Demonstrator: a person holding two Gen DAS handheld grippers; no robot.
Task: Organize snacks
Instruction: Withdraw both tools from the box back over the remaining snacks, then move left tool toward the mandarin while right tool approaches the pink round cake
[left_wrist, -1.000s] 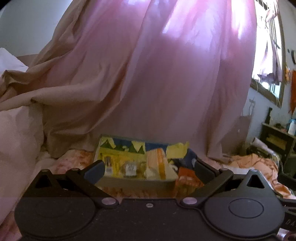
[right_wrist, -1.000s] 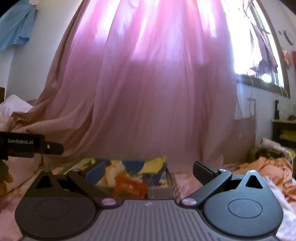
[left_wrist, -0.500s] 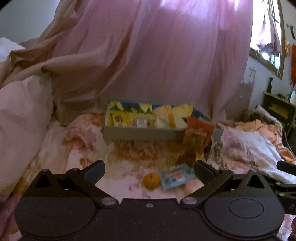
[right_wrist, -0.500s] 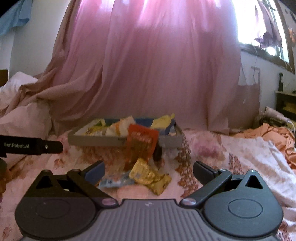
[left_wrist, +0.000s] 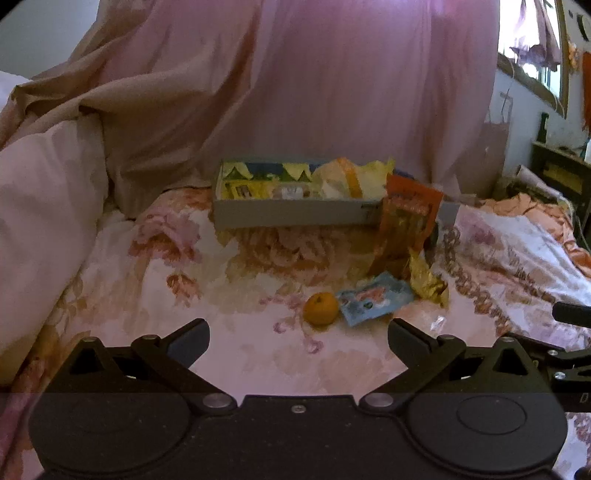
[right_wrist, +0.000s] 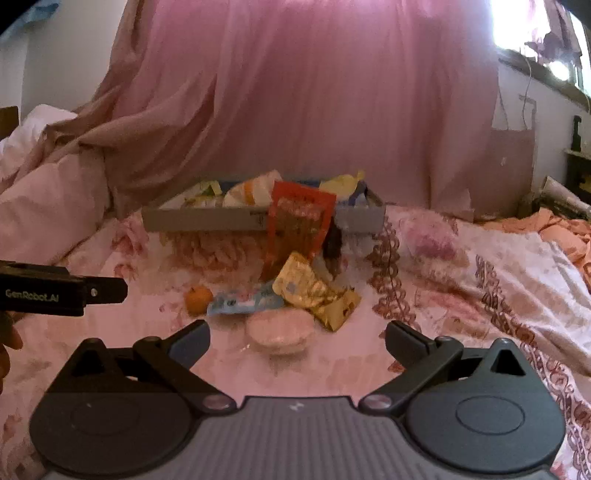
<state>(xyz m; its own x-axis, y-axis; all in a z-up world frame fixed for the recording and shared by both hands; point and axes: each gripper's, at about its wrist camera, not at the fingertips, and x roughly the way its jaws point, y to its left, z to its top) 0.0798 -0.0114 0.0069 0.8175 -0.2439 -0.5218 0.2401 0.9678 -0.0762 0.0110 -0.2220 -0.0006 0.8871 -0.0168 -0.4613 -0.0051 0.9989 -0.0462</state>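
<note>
While both grippers (left, right) hold fingers apart, the orange packet hides part of the tray — contents blurred.

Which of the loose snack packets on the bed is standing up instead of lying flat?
The orange-red packet: it stands upright, leaning against the grey box. The blue packet and the gold packet lie flat on the bedspread.
</note>
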